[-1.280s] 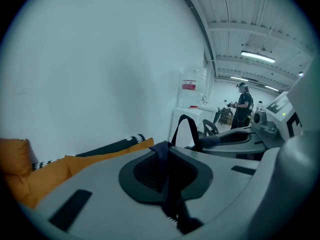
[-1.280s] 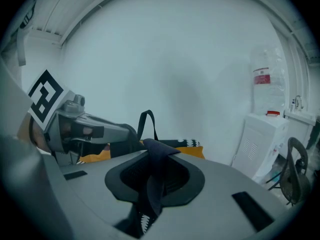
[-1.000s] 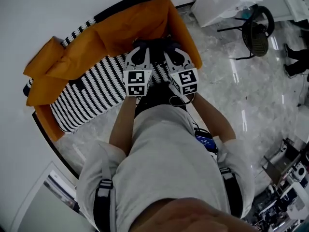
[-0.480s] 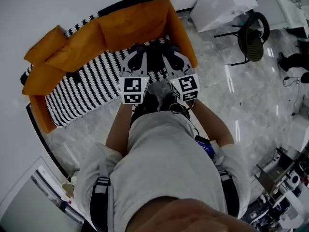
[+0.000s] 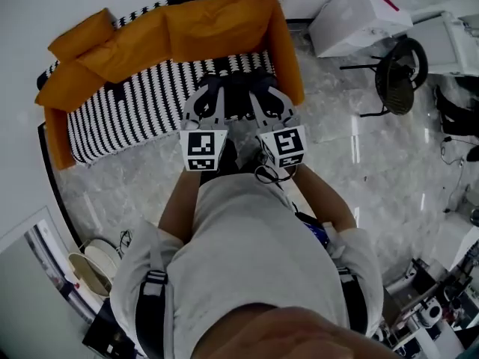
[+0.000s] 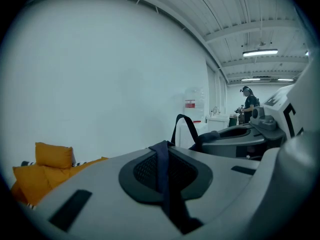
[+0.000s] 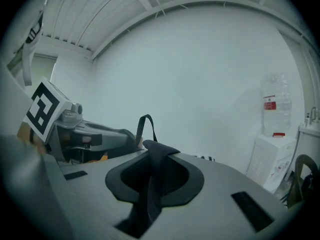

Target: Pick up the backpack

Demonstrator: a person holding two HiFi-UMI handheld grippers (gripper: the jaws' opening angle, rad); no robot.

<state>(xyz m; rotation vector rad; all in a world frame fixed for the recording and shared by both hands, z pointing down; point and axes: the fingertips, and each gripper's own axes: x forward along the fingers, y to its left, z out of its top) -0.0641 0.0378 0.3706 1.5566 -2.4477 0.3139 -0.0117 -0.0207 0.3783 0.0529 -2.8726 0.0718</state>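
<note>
The left tool is pinched nearly closed on a navy strap that runs flat across its black pads. The right tool stands narrow too, clamped on a dark strap that bunches into a fold at the top. The only print on the tools is the black-and-white square pattern on each marker cube, which has no readable words. The backpack hangs between the two tools, dark and soft, with a thin carry loop standing up above it. From the head view it sits over the front edge of the striped seat of a sofa with orange cushions, towards the sofa's right end; whether it touches the seat cannot be told. Past the sofa, a water bottle stands on a white dispenser and bears a red label whose print is too small to read.
</note>
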